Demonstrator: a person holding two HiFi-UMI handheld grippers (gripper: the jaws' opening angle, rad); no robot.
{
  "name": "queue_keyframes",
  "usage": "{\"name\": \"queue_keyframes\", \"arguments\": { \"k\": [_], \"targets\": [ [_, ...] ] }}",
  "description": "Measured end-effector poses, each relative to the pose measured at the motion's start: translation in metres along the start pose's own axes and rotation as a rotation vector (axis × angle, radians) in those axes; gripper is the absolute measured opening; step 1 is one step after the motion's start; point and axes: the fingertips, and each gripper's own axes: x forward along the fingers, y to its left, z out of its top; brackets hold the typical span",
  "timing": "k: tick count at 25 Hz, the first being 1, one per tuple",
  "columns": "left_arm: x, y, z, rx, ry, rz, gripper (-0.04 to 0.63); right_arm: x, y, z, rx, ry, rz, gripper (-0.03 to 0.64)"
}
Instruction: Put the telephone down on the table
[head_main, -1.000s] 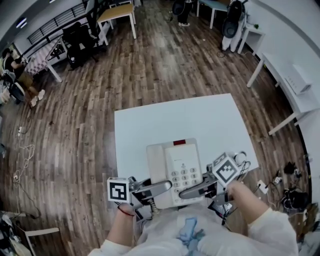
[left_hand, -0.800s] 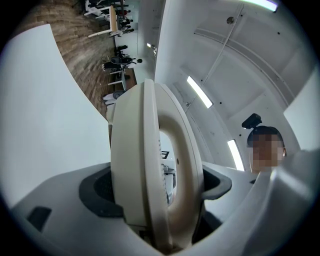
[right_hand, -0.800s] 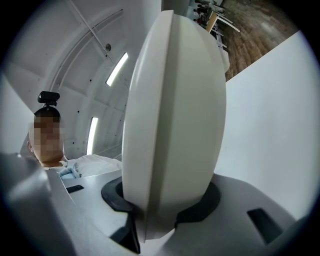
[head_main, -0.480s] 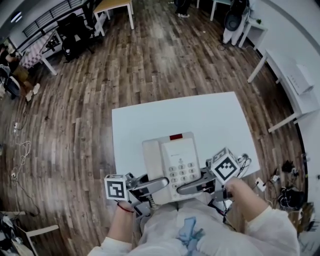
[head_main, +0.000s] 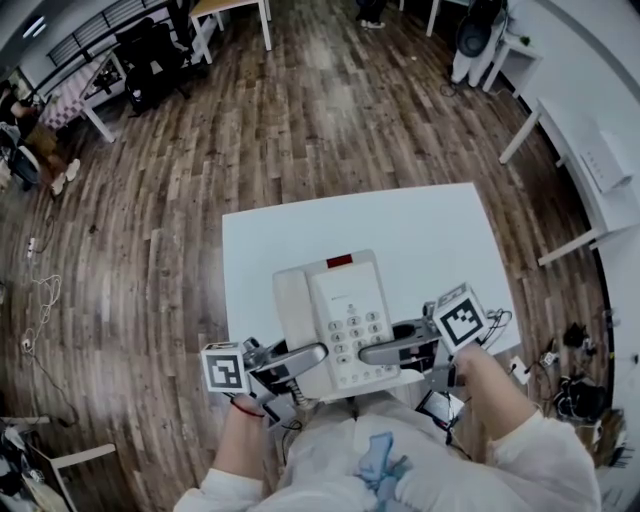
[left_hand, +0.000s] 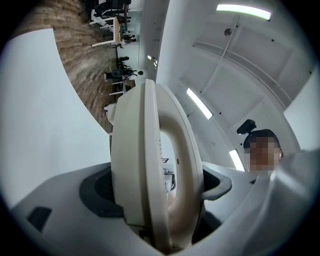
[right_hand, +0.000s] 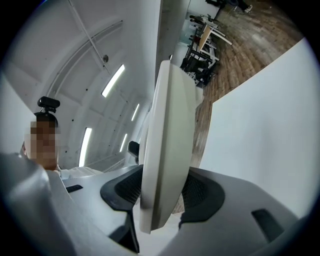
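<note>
A cream telephone (head_main: 345, 315) with its handset on the left and a keypad is held over the near part of the white table (head_main: 400, 225). My left gripper (head_main: 318, 352) is shut on its left side, with handset and base (left_hand: 150, 165) both between the pads. My right gripper (head_main: 372, 353) grips the phone's right edge (right_hand: 167, 145). Its jaws have just been opening, and the edge still sits between the pads, which look to be touching it. Whether the phone's underside rests on the table I cannot tell.
Wooden floor (head_main: 300, 130) surrounds the table. White desks (head_main: 590, 170) stand at the right, dark chairs and a desk (head_main: 150, 60) at the far left. Cables (head_main: 580, 390) lie on the floor at the right. A small dark device (head_main: 440, 405) sits under my right hand.
Both grippers and the telephone have moved away from me, farther in over the table. The phone has turned slightly to the left.
</note>
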Motion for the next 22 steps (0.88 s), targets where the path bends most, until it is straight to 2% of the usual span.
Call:
{"name": "queue_keyframes", "arguments": {
  "k": [10, 14, 20, 22],
  "targets": [
    [-0.006, 0.021, 0.014, -0.035, -0.031, -0.005, 0.414, -0.021, -0.034, 0.028, -0.006, -0.077, -0.140, 0.230],
    [-0.010, 0.032, 0.016, -0.030, -0.034, 0.006, 0.414, -0.033, -0.037, 0.051, -0.006, -0.178, -0.149, 0.235],
    [-0.012, 0.054, 0.018, -0.035, -0.026, 0.016, 0.414, -0.025, -0.063, 0.100, -0.055, -0.312, -0.256, 0.235],
    [-0.010, 0.061, 0.018, -0.031, -0.020, 0.022, 0.414, -0.018, -0.070, 0.110, -0.049, -0.341, -0.267, 0.235]
  ]
}}
